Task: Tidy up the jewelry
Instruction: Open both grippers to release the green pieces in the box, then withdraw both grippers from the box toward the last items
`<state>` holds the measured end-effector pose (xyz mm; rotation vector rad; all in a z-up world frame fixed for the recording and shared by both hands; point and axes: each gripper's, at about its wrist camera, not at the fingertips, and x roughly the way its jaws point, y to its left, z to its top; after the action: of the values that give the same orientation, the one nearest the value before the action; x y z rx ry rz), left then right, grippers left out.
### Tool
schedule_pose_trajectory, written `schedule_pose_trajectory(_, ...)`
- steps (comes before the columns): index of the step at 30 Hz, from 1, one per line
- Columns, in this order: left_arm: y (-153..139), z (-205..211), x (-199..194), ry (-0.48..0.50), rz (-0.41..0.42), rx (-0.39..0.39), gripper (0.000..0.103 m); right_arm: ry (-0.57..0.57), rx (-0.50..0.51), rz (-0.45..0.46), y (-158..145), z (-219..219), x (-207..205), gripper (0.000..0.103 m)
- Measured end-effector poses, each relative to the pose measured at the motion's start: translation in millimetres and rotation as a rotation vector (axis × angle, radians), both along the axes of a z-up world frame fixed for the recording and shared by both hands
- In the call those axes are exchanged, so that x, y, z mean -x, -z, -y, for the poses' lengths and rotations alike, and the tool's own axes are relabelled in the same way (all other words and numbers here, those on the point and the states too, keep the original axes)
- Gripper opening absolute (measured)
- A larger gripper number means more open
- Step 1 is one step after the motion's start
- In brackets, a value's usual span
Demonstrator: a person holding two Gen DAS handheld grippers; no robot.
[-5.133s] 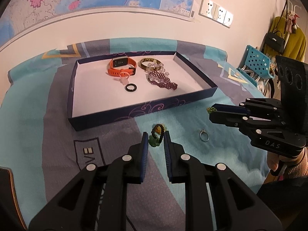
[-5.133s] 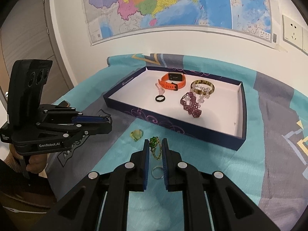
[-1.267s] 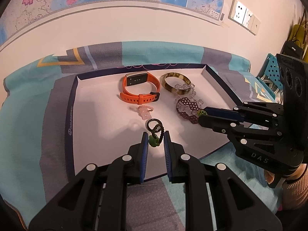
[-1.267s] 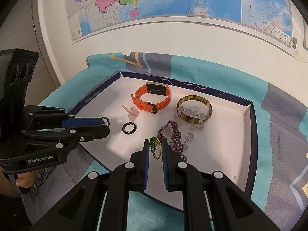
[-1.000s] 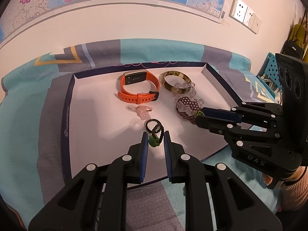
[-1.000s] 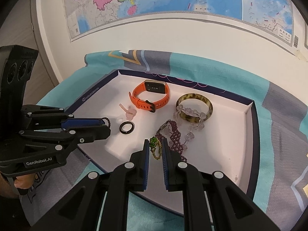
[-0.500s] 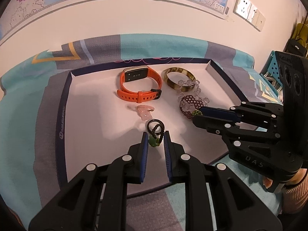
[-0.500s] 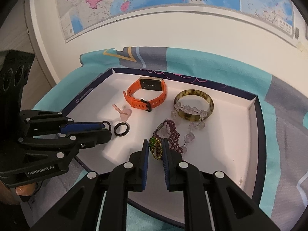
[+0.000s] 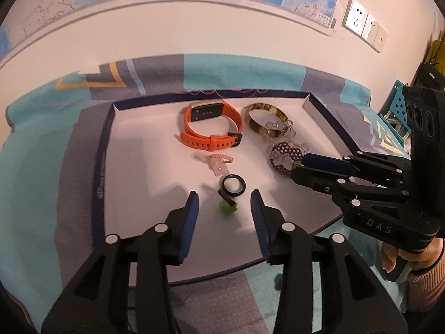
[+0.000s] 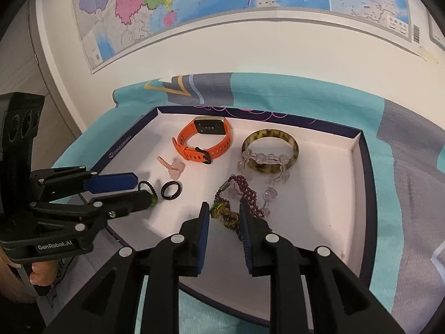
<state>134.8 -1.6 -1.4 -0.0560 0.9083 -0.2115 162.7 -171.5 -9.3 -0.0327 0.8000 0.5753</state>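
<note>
**Ana:** Left wrist view first, biggest thing down. What fills it?

**Ben:** A teal and grey cloth (image 9: 41, 150) covers the surface, and on it sits the shallow navy tray (image 9: 107, 150) with a white floor. Above, a wall map (image 10: 194, 5) runs along the wall.

**Ana:** And the tongs?

**Ben:** The left gripper (image 9: 224, 207) hangs over the tray's near part. Its jaws have just been opening and now stand well apart, the pads touching nothing. The small green charm on a dark bead loop (image 9: 228, 204) lies on the tray floor between them, just beside the black ring (image 9: 235, 185).

**Ana:** The other one?

**Ben:** The right gripper (image 10: 224, 217) is over the tray too. Its jaws have also just been opening, only a little. The green and gold beaded piece (image 10: 224, 214) lies between the pads on the tray floor, against the purple bead strand (image 10: 244, 190). Its pads are narrowly parted; I see no press on the piece.

**Ana:** What else lies in the tray?

**Ben:** At the back, the orange watch band (image 10: 205, 142) and, to its right, the tortoiseshell bangle (image 10: 271, 150) with a clear bead bracelet (image 10: 264, 158) draped over it. Nearer, a small pink charm (image 10: 173, 167) lies beside the black ring.

**Ana:** Anyone in view?

**Ben:** A hand (image 9: 400, 258) in a pink sleeve holding the right gripper's handle.
</note>
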Motion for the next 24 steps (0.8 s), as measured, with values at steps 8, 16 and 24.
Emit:
schedule_pose_trajectory(8,-16,-8,24,-0.021,0.068,-0.016,0.053,0.023,-0.044,0.028,-13,13,10,0.028)
schedule_pose_trajectory(16,-25,-14,56,-0.015,0.108,-0.009,0.058,0.013,-0.064,0.045,-20,22,35,0.038)
schedule_pose_trajectory(24,-18,-4,85,0.035,0.1,-0.019,0.061,-0.003,-0.044,0.047,-15,27,67,0.044)
